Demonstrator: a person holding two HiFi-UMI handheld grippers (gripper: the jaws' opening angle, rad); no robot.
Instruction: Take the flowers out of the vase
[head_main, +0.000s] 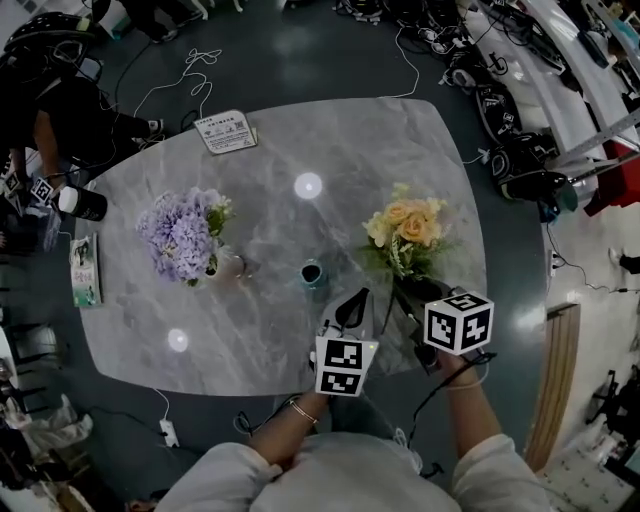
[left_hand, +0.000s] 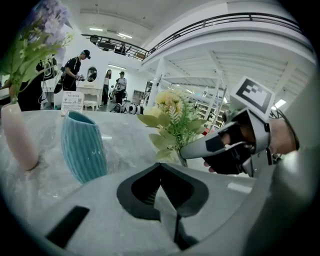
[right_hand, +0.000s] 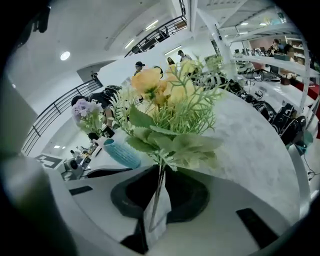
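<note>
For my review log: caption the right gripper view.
Right tool grips the yellow flowers by the stem, blue vase behind.

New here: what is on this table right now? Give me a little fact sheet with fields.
Table: grey marble top
Teal vase: upright, empty, mid-table
Yellow flowers: out of any vase, stems pinched in right gripper
Left gripper: shut, holding nothing
Purple flowers: standing in pale vase, left side

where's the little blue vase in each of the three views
Head view: blue vase near the picture's centre.
Left gripper view: blue vase left of centre, upright.
Right gripper view: blue vase small, left of centre.
Shared landmark: yellow flowers, right of it in every view.
</note>
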